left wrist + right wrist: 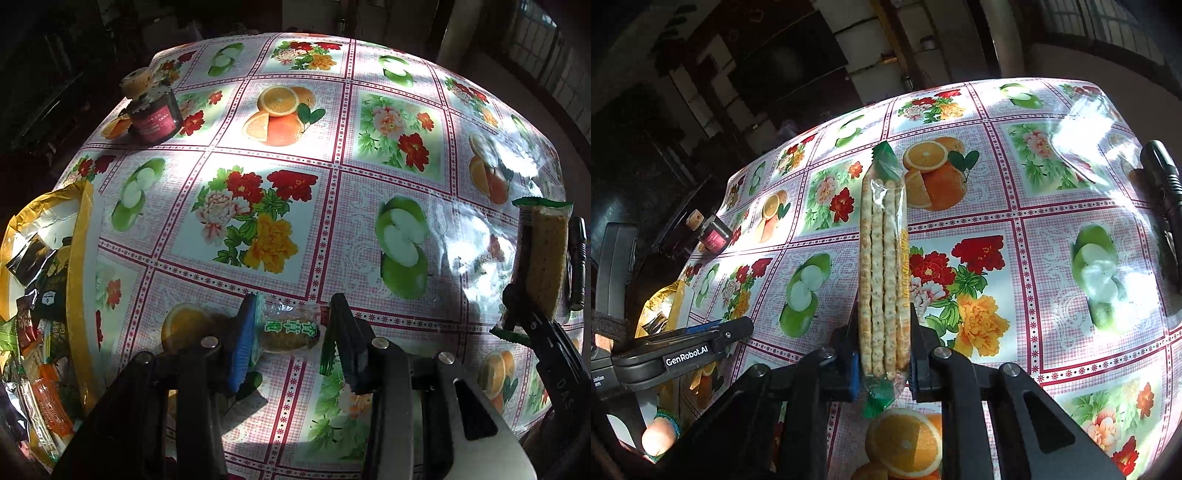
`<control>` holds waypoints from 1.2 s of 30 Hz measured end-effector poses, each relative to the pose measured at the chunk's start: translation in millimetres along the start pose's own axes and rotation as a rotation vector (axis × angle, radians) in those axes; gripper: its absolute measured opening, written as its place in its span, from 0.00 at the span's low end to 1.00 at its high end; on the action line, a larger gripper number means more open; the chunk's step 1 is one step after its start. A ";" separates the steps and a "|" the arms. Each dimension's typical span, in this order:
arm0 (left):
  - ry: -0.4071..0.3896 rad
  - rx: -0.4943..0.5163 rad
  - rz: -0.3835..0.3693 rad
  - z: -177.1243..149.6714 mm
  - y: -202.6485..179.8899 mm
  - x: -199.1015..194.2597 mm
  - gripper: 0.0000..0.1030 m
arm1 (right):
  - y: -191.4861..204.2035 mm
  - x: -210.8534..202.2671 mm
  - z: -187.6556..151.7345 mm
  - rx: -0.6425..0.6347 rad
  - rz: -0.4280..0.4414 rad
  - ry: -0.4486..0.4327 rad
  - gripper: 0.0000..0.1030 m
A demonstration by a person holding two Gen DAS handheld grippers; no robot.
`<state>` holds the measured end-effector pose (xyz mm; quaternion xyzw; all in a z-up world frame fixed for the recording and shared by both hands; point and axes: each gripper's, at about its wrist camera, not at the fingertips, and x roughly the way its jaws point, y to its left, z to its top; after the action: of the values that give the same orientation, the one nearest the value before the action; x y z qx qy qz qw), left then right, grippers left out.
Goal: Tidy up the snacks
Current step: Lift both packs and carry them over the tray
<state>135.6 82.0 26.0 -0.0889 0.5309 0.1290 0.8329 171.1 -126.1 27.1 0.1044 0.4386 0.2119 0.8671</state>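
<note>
My left gripper is shut on a small clear-wrapped round cake with green lettering, held just above the fruit-print tablecloth. My right gripper is shut on a long clear pack of crackers with green ends, held upright above the table; this pack also shows at the right edge of the left wrist view. A yellow bag of several snack packs lies open at the table's left edge, also in the right wrist view.
A dark jar with a red label and a cork stopper stands at the far left of the table, also in the right wrist view. A black torch lies at the right side. Dark furniture stands behind the table.
</note>
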 end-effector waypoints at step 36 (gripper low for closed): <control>-0.252 -0.219 0.209 -131.1 174.5 -146.2 0.41 | 191.7 -46.4 -103.4 -0.248 0.515 0.136 0.17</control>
<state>-90.3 192.9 101.5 -0.1065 0.4113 0.2821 0.8602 10.6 22.4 69.3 0.0910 0.4256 0.4834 0.7596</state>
